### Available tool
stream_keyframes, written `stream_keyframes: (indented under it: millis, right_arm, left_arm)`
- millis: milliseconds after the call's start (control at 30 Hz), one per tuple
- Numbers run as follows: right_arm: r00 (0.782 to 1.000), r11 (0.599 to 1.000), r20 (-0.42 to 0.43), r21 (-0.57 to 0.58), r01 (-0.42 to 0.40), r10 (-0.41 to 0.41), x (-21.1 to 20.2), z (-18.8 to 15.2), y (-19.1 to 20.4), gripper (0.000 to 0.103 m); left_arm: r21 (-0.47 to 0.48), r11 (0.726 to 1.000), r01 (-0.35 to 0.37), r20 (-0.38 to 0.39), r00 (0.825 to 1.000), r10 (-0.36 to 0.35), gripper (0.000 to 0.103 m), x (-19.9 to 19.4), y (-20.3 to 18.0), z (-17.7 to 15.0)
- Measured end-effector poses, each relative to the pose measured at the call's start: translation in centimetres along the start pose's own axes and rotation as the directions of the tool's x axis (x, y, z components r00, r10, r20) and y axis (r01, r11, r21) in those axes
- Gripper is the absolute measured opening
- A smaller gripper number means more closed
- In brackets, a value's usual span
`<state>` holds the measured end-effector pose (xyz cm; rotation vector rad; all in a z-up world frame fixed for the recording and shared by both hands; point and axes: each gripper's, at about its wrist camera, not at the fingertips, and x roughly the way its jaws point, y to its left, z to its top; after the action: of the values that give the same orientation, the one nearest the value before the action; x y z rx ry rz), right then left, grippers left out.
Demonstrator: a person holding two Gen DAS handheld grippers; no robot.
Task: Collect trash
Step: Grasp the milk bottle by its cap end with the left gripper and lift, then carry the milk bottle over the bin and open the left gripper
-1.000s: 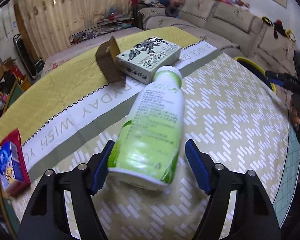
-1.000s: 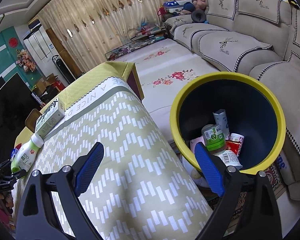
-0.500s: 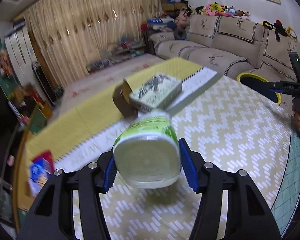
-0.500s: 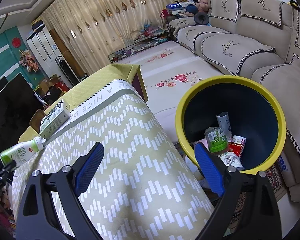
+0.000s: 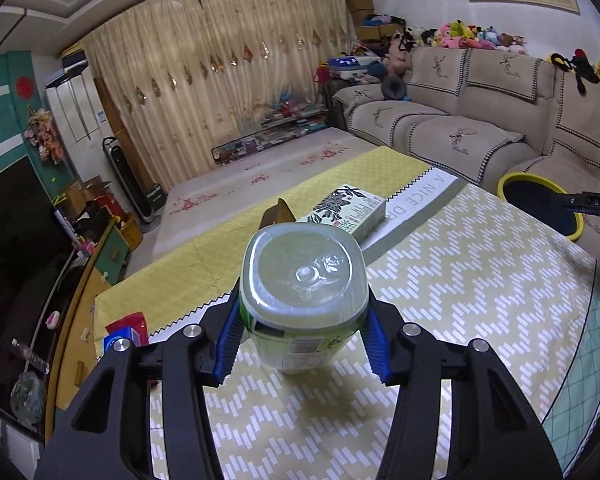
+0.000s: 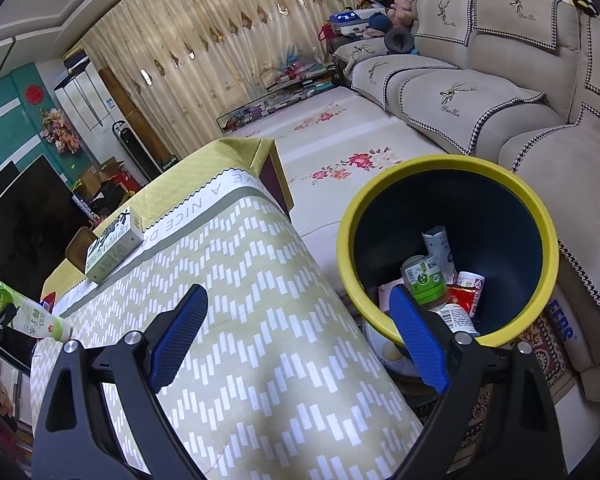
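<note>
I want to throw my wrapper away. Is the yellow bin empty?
Not empty. The yellow-rimmed dark blue bin holds a green-capped bottle and other packets.

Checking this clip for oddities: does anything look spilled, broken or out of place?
Nothing stands out. The left gripper is closing on the green bottle, lifted off the table. The carton lies flat, and the bin stands upright beside the table.

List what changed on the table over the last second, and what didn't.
The left gripper closed its jaws on the green bottle, which lay on the tablecloth a second ago, and lifted it; its base now faces the camera and the jaws are closing a little further. The printed box, brown item, snack packet and bin stayed put. The right gripper stayed open and empty.
</note>
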<state>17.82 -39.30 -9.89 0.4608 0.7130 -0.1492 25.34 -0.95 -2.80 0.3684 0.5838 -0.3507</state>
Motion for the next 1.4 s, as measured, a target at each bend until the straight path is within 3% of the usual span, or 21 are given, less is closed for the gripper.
stream_keyframes:
  millis: [267,533,767,900,967,1100,1333,1367,1400]
  right_arm:
    - [1.000,1.000,0.031,-0.020,0.006,-0.005,-1.6,0.8,-0.8,0.087]
    - [0.996,0.998,0.072,-0.015,0.053,-0.052,-3.8,1.5,-4.2,0.087]
    - [0.987,0.992,0.111,0.054,0.111,-0.117,-6.6,1.9,-9.9,0.087]
    - [0.979,0.984,0.130,0.099,0.147,-0.159,-8.4,1.9,-13.1,0.087]
    - [0.973,0.979,0.140,0.118,0.166,-0.182,-9.4,1.9,-14.6,0.087]
    - [0.964,0.968,0.149,0.157,0.196,-0.219,-10.8,1.2,-17.1,0.087]
    - [0.965,0.957,0.121,0.204,0.207,-0.235,-10.6,0.4,-19.4,0.087]
    - [0.966,0.957,0.116,0.206,0.206,-0.233,-10.4,0.4,-19.5,0.087]
    - [0.967,0.957,0.114,0.207,0.203,-0.230,-10.3,0.4,-19.6,0.087]
  left_arm:
    - [0.024,0.999,0.040,0.046,0.998,-0.041,0.052,-1.9,-2.7,2.2]
    - [0.041,0.982,0.186,0.039,0.981,-0.188,0.052,-1.4,-9.1,7.3]
    - [0.084,0.929,0.360,0.007,0.932,-0.362,0.052,2.2,-19.5,12.9]
    - [0.137,0.877,0.460,-0.008,0.886,-0.463,0.052,4.1,-27.1,15.9]
    - [0.152,0.852,0.500,-0.019,0.864,-0.503,0.052,5.2,-30.7,17.2]
    - [0.174,0.819,0.546,-0.058,0.836,-0.546,0.052,7.9,-37.2,19.3]
    - [0.156,0.816,0.556,-0.165,0.830,-0.533,0.052,14.7,-45.4,20.2]
    - [0.145,0.821,0.552,-0.183,0.831,-0.526,0.054,15.7,-46.1,19.9]
    - [0.138,0.827,0.545,-0.192,0.834,-0.518,0.064,16.3,-46.5,19.8]
